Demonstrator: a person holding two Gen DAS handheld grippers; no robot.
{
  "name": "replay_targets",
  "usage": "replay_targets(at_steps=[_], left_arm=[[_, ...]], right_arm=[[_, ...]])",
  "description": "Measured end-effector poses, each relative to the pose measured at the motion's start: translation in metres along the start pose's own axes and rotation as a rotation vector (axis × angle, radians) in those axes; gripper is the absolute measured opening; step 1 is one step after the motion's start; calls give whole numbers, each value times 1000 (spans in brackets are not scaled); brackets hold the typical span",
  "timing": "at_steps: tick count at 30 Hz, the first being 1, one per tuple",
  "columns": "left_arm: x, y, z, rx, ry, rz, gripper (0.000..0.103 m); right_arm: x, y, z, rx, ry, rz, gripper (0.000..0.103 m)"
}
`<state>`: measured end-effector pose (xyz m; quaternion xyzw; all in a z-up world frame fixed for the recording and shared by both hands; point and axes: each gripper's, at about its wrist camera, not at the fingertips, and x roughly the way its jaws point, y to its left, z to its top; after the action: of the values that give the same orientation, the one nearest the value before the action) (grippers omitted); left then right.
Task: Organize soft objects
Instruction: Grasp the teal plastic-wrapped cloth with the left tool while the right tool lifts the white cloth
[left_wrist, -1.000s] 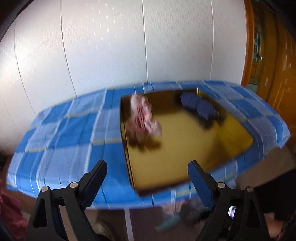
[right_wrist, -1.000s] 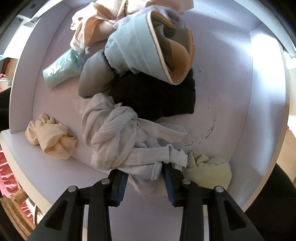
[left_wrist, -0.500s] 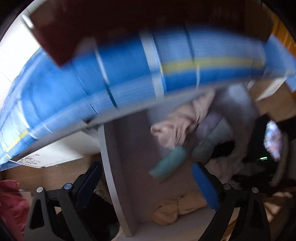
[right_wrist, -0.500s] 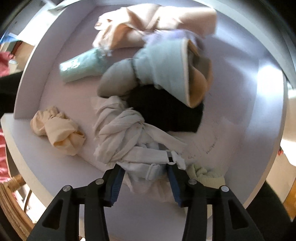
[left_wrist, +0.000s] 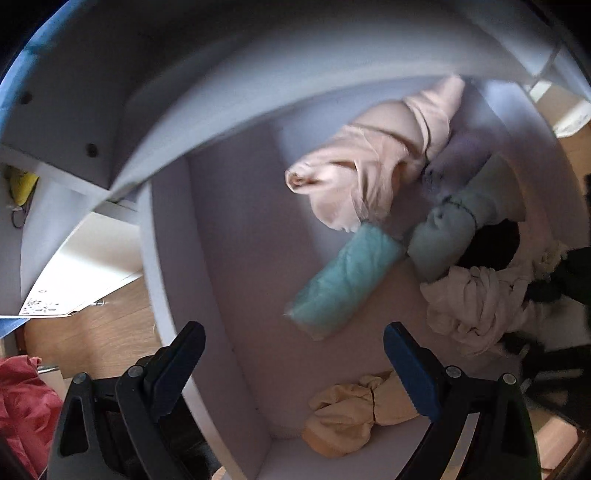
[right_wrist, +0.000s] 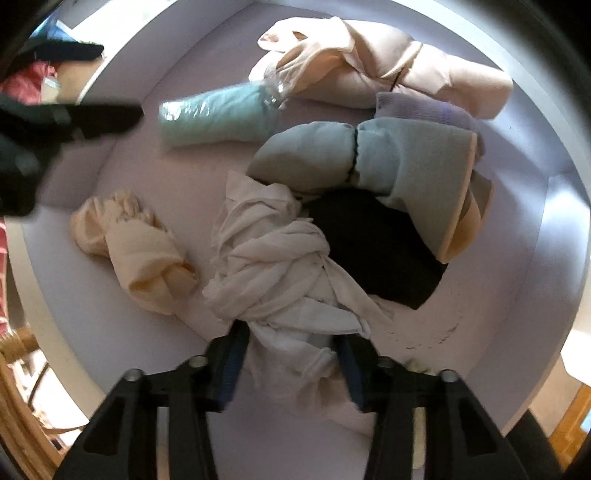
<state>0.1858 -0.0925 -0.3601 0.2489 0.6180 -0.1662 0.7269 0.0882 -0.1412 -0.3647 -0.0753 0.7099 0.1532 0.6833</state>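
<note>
Soft objects lie piled in a white drawer (right_wrist: 546, 206). The white knotted cloth (right_wrist: 273, 266) sits at the centre of the right wrist view, its lower end pinched between the blue pads of the right tongs (right_wrist: 291, 354), which are closed on it to a narrow gap. A black garment (right_wrist: 373, 251) touches the cloth at 3 o'clock. A pale blue-grey bundle (right_wrist: 354, 158) lies at 1 o'clock of the cloth, a teal roll (right_wrist: 214, 118) at 11 o'clock, and a pink bundle (right_wrist: 388, 70) at 12 o'clock against the drawer's far wall. A cream bundle (right_wrist: 136, 251) lies just beside the cloth at 9 o'clock.

The left tongs (left_wrist: 295, 354) hang wide open, holding nothing, above the drawer's left side. In the left wrist view the teal roll (left_wrist: 343, 280) lies at 12 o'clock of them and the cream bundle (left_wrist: 351, 417) at 5 o'clock.
</note>
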Motion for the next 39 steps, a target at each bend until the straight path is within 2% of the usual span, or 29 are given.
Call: replay_targets(at_steps=[5, 9, 11, 13, 16, 17, 18, 20, 21, 24, 27, 29, 30, 31, 33, 39], left_arm=[[19, -13, 6, 15, 24, -10, 98], [31, -17, 15, 19, 30, -5, 98], [37, -21, 18, 31, 34, 0, 98], [47, -26, 20, 58, 43, 10, 98], [58, -30, 22, 83, 52, 9, 98], [61, -30, 23, 86, 53, 7, 98], [64, -29, 22, 87, 54, 4, 96], [68, -29, 24, 84, 58, -9, 85], [70, -27, 25, 72, 68, -32, 83], [70, -15, 24, 32, 59, -76, 76], [69, -13, 23, 32, 52, -102, 66], [67, -14, 21, 40, 53, -107, 60], [67, -15, 20, 44, 55, -108, 58], [66, -17, 19, 47, 57, -114, 52], [65, -17, 17, 43, 71, -113, 49], [68, 1, 2, -2, 120, -74, 45]], right_arm=[[-1, -2, -6, 73, 19, 52, 27], [-5, -13, -19, 162, 48, 43, 26], [-3, -19, -25, 206, 76, 11, 27], [-3, -17, -27, 184, 88, 2, 30], [-9, 0, -17, 104, 59, 10, 50], [-13, 13, -14, 39, 39, -12, 58], [-15, 20, -13, -5, 30, -36, 59], [-14, 35, -10, -102, 20, -109, 60], [-12, 40, -6, -118, 24, -118, 60], [1, 48, -5, -126, 44, -119, 60], [15, 62, -7, -142, 61, -122, 60], [22, 62, -7, -137, 59, -122, 55], [23, 64, -5, -126, 56, -117, 53], [26, 67, -1, -113, 54, -108, 50], [25, 64, -2, -64, 60, -65, 43], [11, 46, -8, 83, 40, 64, 39]])
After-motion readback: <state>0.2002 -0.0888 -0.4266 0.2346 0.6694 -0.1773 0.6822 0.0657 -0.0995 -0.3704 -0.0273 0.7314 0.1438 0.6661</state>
